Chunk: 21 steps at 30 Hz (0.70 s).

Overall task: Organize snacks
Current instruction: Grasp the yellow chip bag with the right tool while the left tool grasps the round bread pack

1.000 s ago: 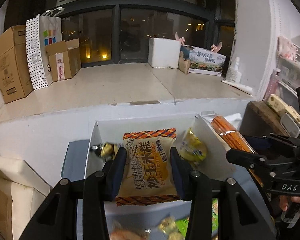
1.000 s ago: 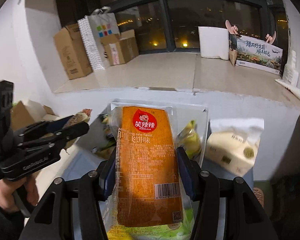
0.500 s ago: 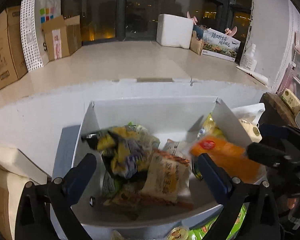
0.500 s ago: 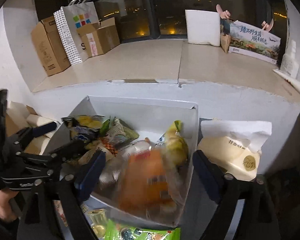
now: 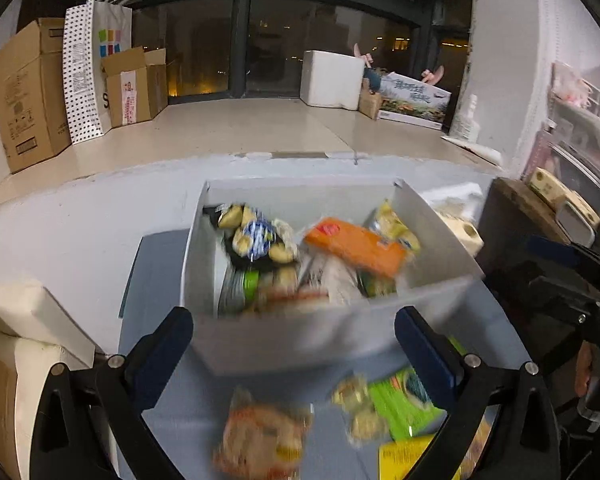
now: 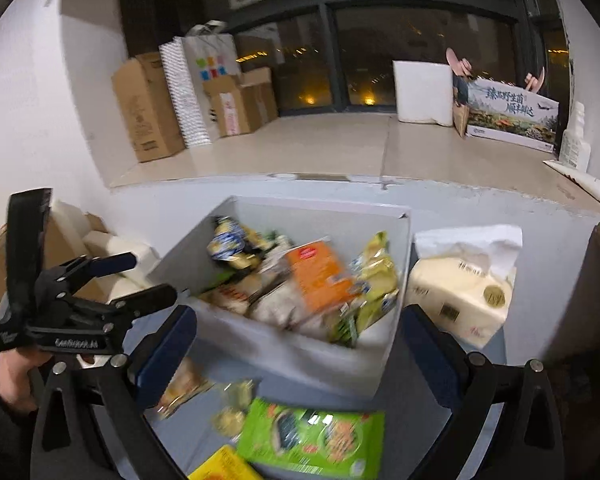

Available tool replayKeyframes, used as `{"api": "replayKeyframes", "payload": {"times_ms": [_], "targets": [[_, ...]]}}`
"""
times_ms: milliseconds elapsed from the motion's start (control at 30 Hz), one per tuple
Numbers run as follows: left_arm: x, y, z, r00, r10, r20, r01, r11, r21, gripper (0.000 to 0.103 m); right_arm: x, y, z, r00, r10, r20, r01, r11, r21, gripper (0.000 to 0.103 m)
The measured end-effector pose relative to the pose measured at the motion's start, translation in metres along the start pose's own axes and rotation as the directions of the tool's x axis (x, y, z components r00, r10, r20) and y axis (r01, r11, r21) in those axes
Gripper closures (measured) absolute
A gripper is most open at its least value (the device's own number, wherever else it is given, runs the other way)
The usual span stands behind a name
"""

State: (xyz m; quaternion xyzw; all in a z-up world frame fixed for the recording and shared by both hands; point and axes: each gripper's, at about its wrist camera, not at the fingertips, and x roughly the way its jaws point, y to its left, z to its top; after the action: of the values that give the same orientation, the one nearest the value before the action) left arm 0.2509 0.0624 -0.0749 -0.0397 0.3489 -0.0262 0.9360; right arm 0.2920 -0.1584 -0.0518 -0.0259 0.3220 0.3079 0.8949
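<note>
A white box (image 5: 332, 340) (image 6: 284, 352) on the grey table holds several snack packets, among them an orange packet (image 5: 356, 246) (image 6: 320, 276) lying on top. My left gripper (image 5: 294, 332) is open and empty, just in front of the box's near wall. My right gripper (image 6: 298, 326) is also empty at that wall, and its jaws are opening to full width. On the table before the box lie a green packet (image 6: 312, 436) (image 5: 404, 404), a brown-orange packet (image 5: 260, 436) and a yellow packet (image 6: 224, 468). The views are motion-blurred.
A tissue pack (image 6: 460, 292) stands right of the box. Behind it runs a wide window ledge (image 5: 240, 128) with cardboard boxes (image 5: 28, 92), a dotted bag (image 5: 84, 68) and a foam block (image 5: 332, 78). White foam pieces (image 5: 20, 320) sit to the left.
Both grippers opened and let go of their packets, which dropped into the white box. Both then drew back from the box, bringing loose snacks on the table into view.
</note>
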Motion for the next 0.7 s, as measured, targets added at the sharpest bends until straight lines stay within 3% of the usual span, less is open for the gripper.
{"api": "replayKeyframes", "payload": {"times_ms": [200,333,433,700], "targets": [[-0.051,0.001,-0.061,0.999,0.006,0.037,-0.004,0.998,-0.055,0.0,-0.03,0.021,-0.065,0.999,0.022,-0.043,-0.021,0.999,0.034,0.0],[-0.069,0.003,-0.099,1.0,-0.01,0.022,0.012,0.995,-0.101,0.0,-0.034,0.031,-0.115,0.993,0.058,-0.107,-0.048,0.995,0.091,0.0],[-0.081,-0.001,-0.12,1.0,0.001,0.019,0.001,0.995,-0.097,0.0,-0.032,0.04,-0.149,0.986,0.041,-0.161,-0.022,0.993,0.115,0.0],[-0.1,0.003,-0.146,1.0,0.01,0.025,-0.007,0.993,-0.117,0.0,0.0,0.049,-0.181,0.947,0.175,-0.269,-0.11,0.964,0.241,0.0]]}}
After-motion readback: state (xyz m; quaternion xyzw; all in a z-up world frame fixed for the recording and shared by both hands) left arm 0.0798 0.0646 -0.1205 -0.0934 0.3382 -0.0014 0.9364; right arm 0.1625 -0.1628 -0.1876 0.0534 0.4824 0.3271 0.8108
